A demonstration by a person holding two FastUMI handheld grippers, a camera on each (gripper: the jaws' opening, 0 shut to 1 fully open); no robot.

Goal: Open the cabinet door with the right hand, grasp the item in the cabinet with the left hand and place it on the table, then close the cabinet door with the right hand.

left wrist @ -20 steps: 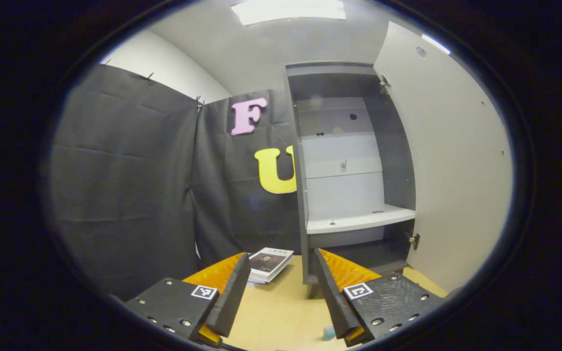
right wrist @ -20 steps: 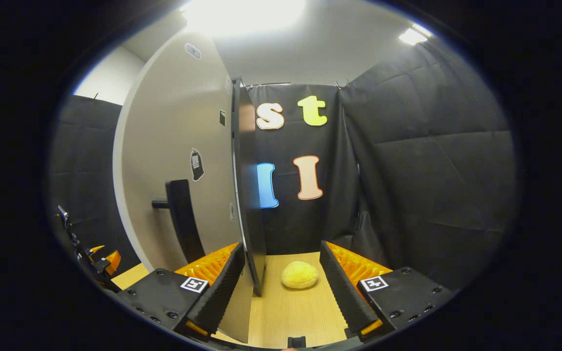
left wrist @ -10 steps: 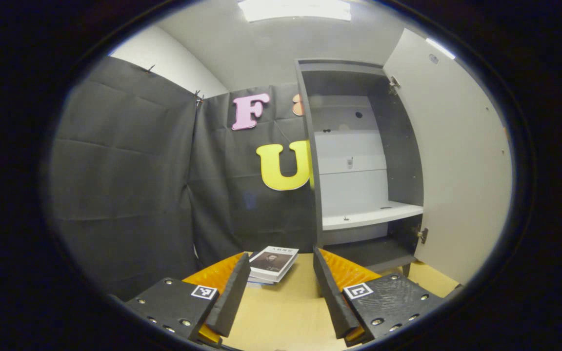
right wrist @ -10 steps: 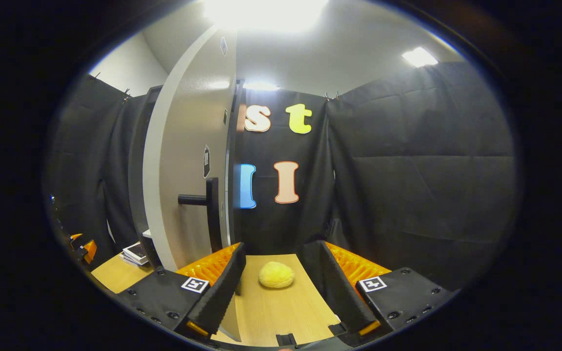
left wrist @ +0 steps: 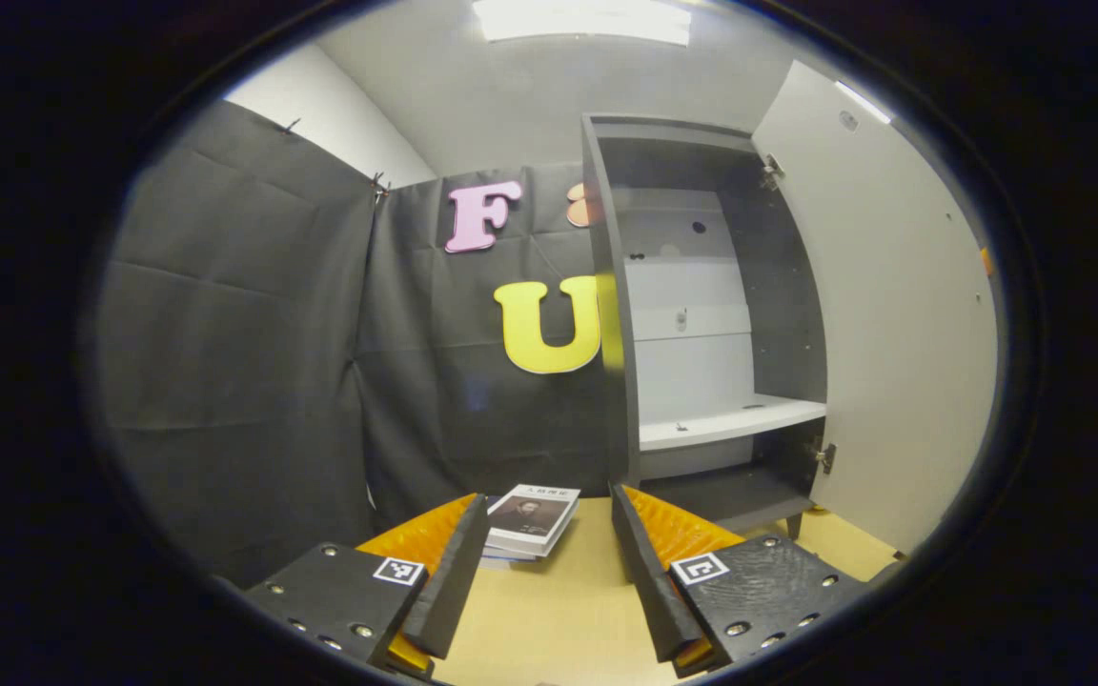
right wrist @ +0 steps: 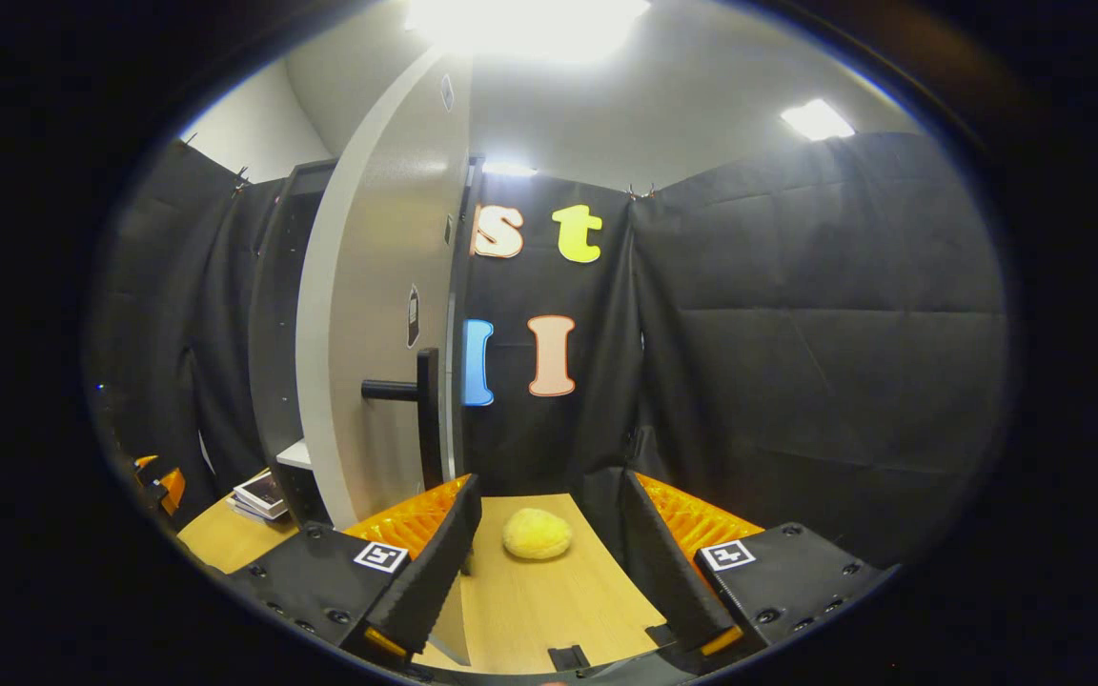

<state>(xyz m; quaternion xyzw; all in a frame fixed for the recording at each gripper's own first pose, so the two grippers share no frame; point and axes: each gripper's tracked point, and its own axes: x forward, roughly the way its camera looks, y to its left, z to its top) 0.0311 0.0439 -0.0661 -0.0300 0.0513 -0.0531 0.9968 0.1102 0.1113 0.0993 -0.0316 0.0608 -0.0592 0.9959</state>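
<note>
The cabinet (left wrist: 701,314) stands on the table (left wrist: 549,610) with its door (left wrist: 883,314) swung wide to the right of the opening, and everything else is easiest placed against it. In the left gripper view the left gripper (left wrist: 541,572) hangs low in front of the cabinet, a little to the left of its opening; its jaws are spread apart with nothing between them. A small stack of books (left wrist: 530,519) lies on the table just left of the cabinet's near left corner, well clear of the shelf (left wrist: 730,424) inside, which is pale and looks bare apart from a couple of tiny specks too small to make out. In the right gripper view the right gripper (right wrist: 549,562) sits on the far side of the open door (right wrist: 377,314), close to its free edge, with its jaws also released and holding nothing. The dark bar handle (right wrist: 416,400) sticks out from the door's outer face, above and just beyond the gripper's left finger (right wrist: 435,562); they appear apart. A round yellow lump (right wrist: 537,534), possibly a sponge or a bun, rests on the table beyond the door's edge, seen between the two fingers but not touched by either. At the far left of this view, past the door, the books (right wrist: 258,494) lie beside the cabinet's base, and part of the other gripper (right wrist: 160,481) shows in front of them.
</note>
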